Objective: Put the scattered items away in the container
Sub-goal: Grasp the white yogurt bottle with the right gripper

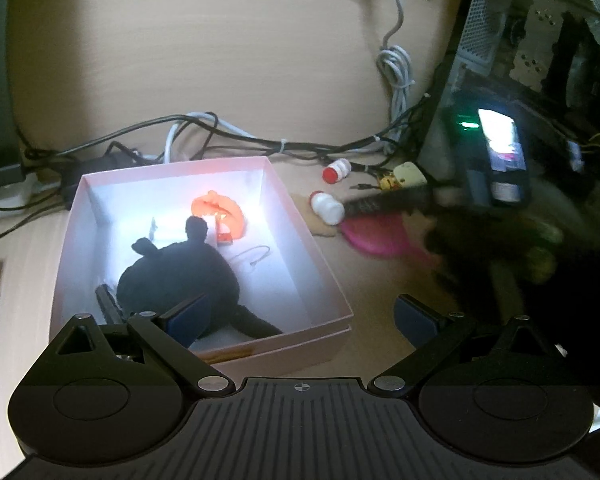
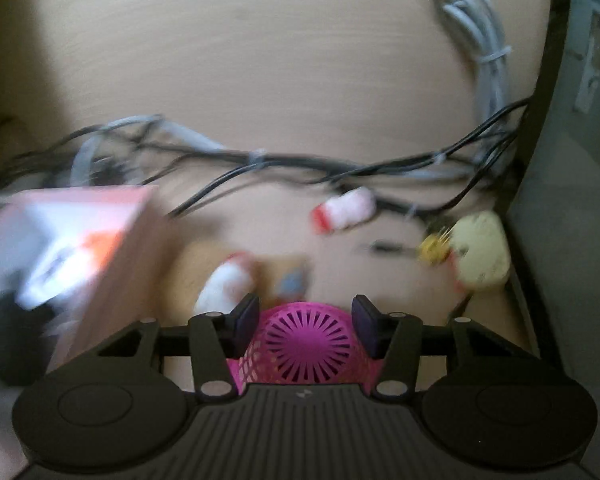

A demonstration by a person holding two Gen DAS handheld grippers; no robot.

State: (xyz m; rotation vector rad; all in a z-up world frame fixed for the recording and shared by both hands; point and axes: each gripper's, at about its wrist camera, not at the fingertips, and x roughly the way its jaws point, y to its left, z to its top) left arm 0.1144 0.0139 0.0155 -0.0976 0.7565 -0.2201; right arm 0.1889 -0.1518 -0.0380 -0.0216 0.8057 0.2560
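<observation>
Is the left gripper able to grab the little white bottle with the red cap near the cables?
Probably yes. The left gripper is open and holds nothing. The small white bottle with the red cap lies on bare desk past the pink cardboard box's corner, so reaching around the box looks clear.

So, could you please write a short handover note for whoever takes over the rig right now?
Left gripper: open, empty, over the near right corner of the pink box.
Right gripper: fingers flank the pink mesh basket; contact unclear.
Done: black plush toy and orange piece are in the box.
Left: basket, two white bottles with red caps, and the yellowish item, all on the desk right of the box.
</observation>
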